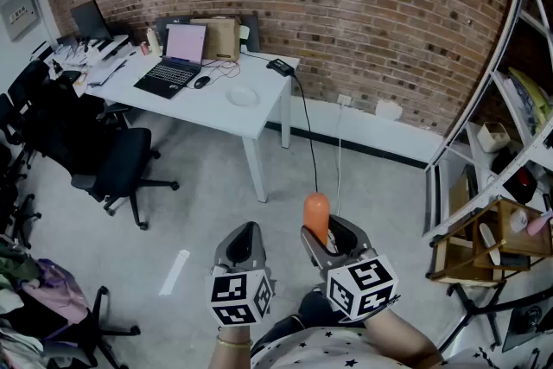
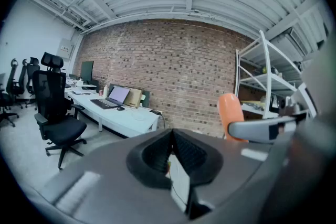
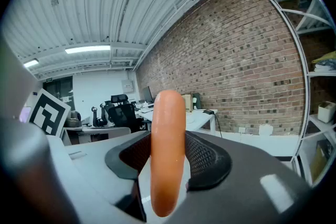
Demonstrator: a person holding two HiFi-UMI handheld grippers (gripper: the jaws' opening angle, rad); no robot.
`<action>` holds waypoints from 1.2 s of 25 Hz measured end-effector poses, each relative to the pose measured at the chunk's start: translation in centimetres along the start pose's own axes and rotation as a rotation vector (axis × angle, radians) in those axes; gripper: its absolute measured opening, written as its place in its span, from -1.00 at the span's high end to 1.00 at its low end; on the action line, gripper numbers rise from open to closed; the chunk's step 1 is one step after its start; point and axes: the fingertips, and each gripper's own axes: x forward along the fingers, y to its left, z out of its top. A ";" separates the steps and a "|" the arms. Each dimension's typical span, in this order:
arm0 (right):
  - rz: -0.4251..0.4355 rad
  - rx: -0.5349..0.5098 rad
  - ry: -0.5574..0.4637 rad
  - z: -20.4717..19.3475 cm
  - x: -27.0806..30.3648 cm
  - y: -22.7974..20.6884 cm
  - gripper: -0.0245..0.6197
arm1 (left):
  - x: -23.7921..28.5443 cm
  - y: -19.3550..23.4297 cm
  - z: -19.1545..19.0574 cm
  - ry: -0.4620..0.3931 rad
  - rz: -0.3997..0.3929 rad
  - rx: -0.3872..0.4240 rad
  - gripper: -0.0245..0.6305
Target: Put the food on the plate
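Observation:
An orange sausage (image 1: 316, 216) stands upright between the jaws of my right gripper (image 1: 325, 239), which is shut on it. In the right gripper view the sausage (image 3: 167, 149) fills the gap between the black ribbed pads (image 3: 207, 157). My left gripper (image 1: 244, 243) hangs just left of it, jaws shut together with nothing between them (image 2: 170, 152). The left gripper view also catches the sausage (image 2: 231, 112) at its right. A white plate (image 1: 243, 97) lies on the white table (image 1: 259, 117) far ahead, well apart from both grippers.
The table carries an open laptop (image 1: 175, 63), a mouse and a cardboard box (image 1: 220, 37). Black office chairs (image 1: 117, 164) stand to its left. A white metal rack (image 1: 484, 125) and a wooden shelf (image 1: 484, 242) stand at the right. Cables hang down the brick wall.

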 end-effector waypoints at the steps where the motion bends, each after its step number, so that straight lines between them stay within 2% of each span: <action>1: 0.002 -0.003 0.001 -0.1 0.8 -0.3 0.30 | 0.7 0.4 -0.1 0.000 0.004 0.002 0.91; 6: 0.016 -0.009 0.006 0.4 5.4 -2.5 0.30 | 4.9 2.0 0.3 -0.002 0.010 0.001 0.91; 11: 0.059 -0.039 0.009 3.1 11.9 -5.2 0.30 | 11.1 4.2 3.0 -0.023 0.013 -0.009 0.91; 19: 0.122 -0.064 0.026 8.2 21.5 -10.0 0.30 | 20.8 7.4 8.3 -0.041 0.106 0.012 0.91; 30: 0.186 -0.078 0.088 10.8 33.2 -13.5 0.30 | 29.7 12.8 9.6 0.007 0.204 -0.032 0.90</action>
